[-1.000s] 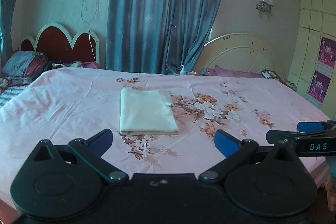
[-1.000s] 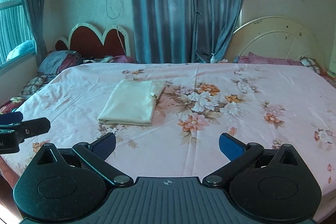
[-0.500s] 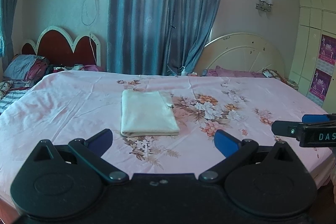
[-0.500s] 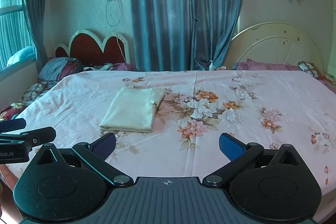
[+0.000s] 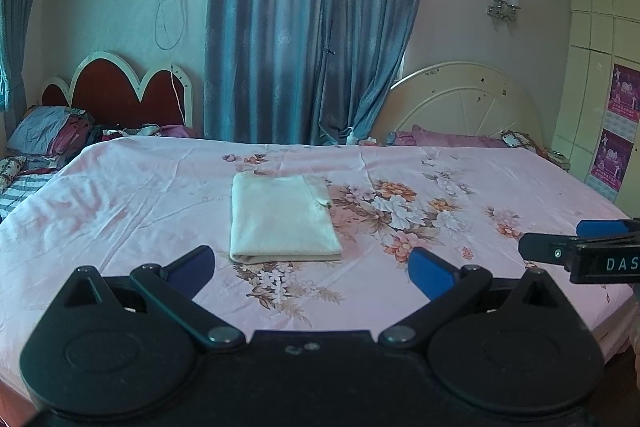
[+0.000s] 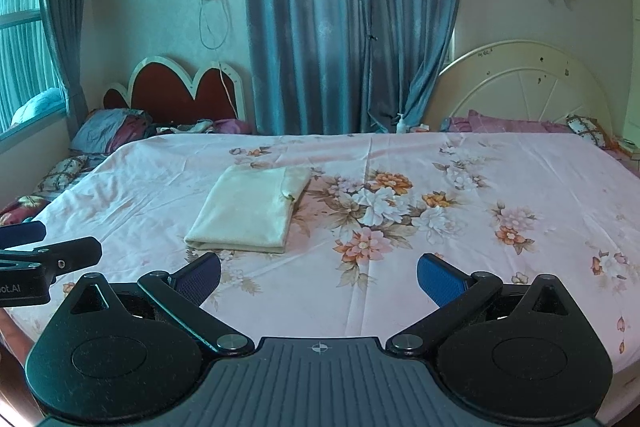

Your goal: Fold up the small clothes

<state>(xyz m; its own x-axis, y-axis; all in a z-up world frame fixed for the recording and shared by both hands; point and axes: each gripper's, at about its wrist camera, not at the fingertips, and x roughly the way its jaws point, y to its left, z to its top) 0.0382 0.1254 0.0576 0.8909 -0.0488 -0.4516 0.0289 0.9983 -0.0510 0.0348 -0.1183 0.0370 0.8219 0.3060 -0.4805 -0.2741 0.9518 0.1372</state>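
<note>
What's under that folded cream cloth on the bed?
The folded cream cloth lies flat on the pink floral bedsheet. Only sheet shows around its edges; anything beneath it is covered.

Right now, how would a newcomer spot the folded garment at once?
Start at the big bed with the pink floral sheet. The folded garment lies flat left of the central flower print. It is the only plain cream rectangle there; both open grippers are clear of it.

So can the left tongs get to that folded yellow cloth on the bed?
Probably yes. The left tongs are open, the folded cream cloth lies straight ahead on the floral bedsheet, and nothing sits between them.
</note>
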